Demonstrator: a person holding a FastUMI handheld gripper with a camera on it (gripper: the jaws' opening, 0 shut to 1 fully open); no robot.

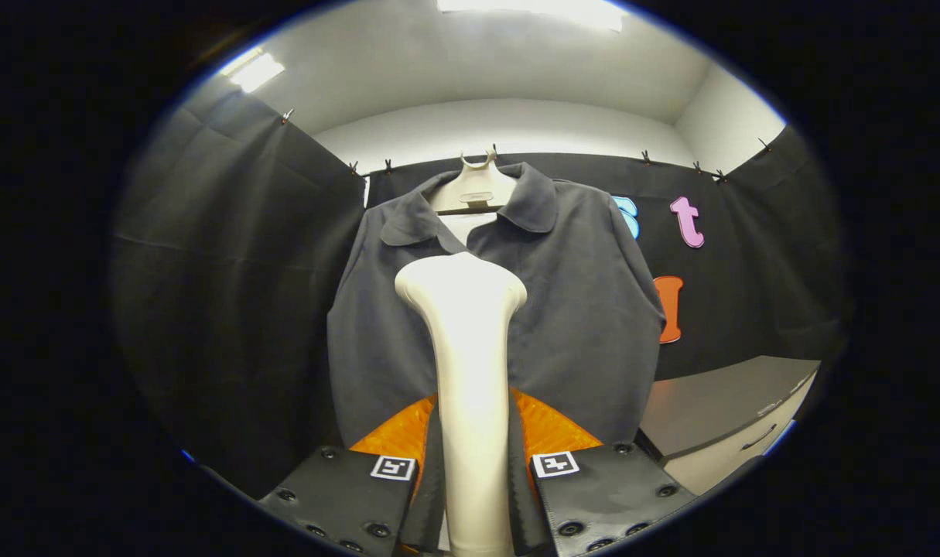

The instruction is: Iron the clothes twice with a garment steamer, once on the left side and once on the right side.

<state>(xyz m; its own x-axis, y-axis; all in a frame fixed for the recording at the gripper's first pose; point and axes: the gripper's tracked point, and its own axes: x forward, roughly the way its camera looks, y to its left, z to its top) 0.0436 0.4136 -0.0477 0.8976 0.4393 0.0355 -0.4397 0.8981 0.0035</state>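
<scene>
Gripper (pixel 473 495) clamps your steamer (pixel 470 371) handle, head raised mid-chest at the shirt (pixel 578 309), ready for a side pass.

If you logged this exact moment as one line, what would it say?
gripper: shut on steamer | steamer: upright between fingers, head in front of shirt | shirt: on hanger, against booth wall | cabinet: beside shirt

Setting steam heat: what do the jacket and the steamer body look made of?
Jacket: dark grey woven cloth, matte, likely cotton or a blend, with soft folds. Steamer, clamped in the tool: cream plastic, smooth with a soft sheen. Hanger: pale plastic, probably.
</scene>
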